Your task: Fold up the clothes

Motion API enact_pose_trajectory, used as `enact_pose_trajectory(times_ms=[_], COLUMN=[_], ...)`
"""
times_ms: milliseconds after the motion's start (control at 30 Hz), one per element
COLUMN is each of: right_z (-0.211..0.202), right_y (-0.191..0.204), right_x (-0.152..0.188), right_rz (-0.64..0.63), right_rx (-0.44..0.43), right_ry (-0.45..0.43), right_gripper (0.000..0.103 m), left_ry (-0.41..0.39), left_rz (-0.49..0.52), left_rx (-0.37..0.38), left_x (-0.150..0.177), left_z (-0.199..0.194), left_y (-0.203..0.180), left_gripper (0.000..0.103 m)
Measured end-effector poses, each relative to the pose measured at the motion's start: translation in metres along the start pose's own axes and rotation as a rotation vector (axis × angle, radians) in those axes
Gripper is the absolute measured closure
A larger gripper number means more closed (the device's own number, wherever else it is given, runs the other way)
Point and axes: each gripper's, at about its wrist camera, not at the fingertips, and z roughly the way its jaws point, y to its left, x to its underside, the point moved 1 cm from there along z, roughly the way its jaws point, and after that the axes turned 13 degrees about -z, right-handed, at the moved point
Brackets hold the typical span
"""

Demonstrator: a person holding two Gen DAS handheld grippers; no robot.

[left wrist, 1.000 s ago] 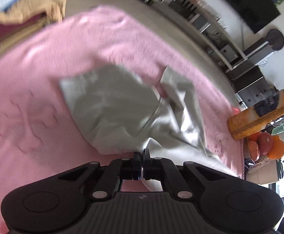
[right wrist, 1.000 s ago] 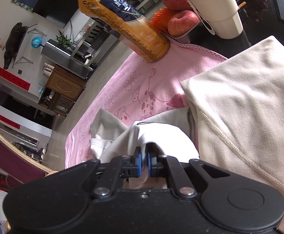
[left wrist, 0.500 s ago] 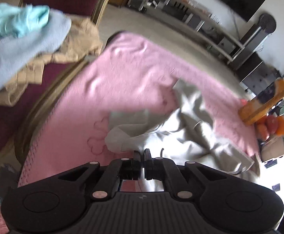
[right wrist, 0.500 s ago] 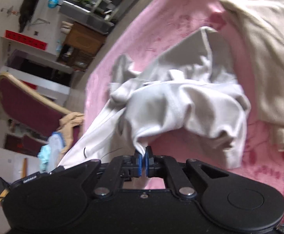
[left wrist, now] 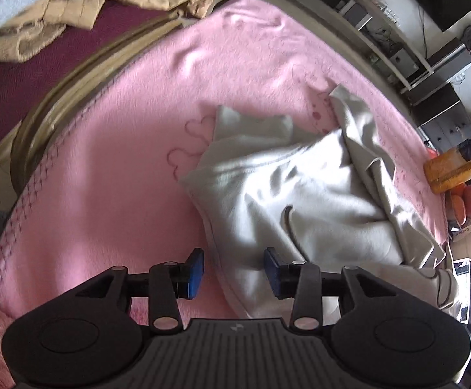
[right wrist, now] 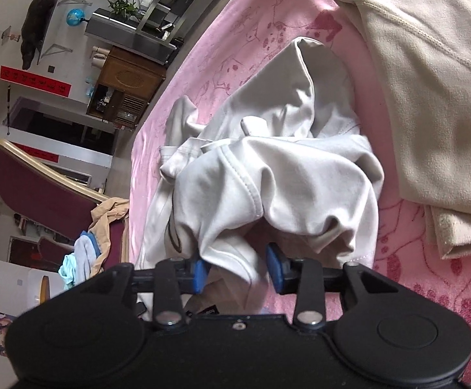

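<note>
The pink blanket (left wrist: 112,168) covers the table, and the grey shirt (left wrist: 300,194) lies bunched near its middle, beside a folded beige garment (right wrist: 430,81). Half a second ago both tongs pinched the shirt; now the left gripper (left wrist: 234,270) and right gripper (right wrist: 238,270) stand apart, cloth loose between their pads. Probably the shirt was just dropped for regripping, still unfolded. No writing is legible.

Both wrist views close, angled down (from opposite sides), sharing the grey garment (left wrist: 300,201) on pink blanket (left wrist: 122,162)
</note>
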Motion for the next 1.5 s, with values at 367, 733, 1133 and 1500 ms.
enact_pose_trajectory(times_ms=[367, 733, 1133, 1500], right_z=[-0.007, -0.019, -0.010, -0.007], right_y=[-0.015, 0.005, -0.016, -0.013], right_x=[0.004, -0.006, -0.007, 0.000], right_rz=[0.108, 0.062, 0.137, 0.116], right_rx=[-0.085, -0.448, -0.278, -0.257], right_ry=[-0.075, -0.157, -0.141, -0.122], right_gripper=[0.049, 0.049, 0.053, 0.053], left_ry=[0.057, 0.003, 0.084, 0.288], left_rz=[0.035, -0.043, -0.130, -0.150], left_rx=[0.112, 0.270, 0.149, 0.150], left_x=[0.008, -0.006, -0.008, 0.016], left_z=[0.015, -0.009, 0.010, 0.020], left_y=[-0.014, -0.005, 0.013, 0.010], left_gripper=[0.054, 0.067, 0.060, 0.054])
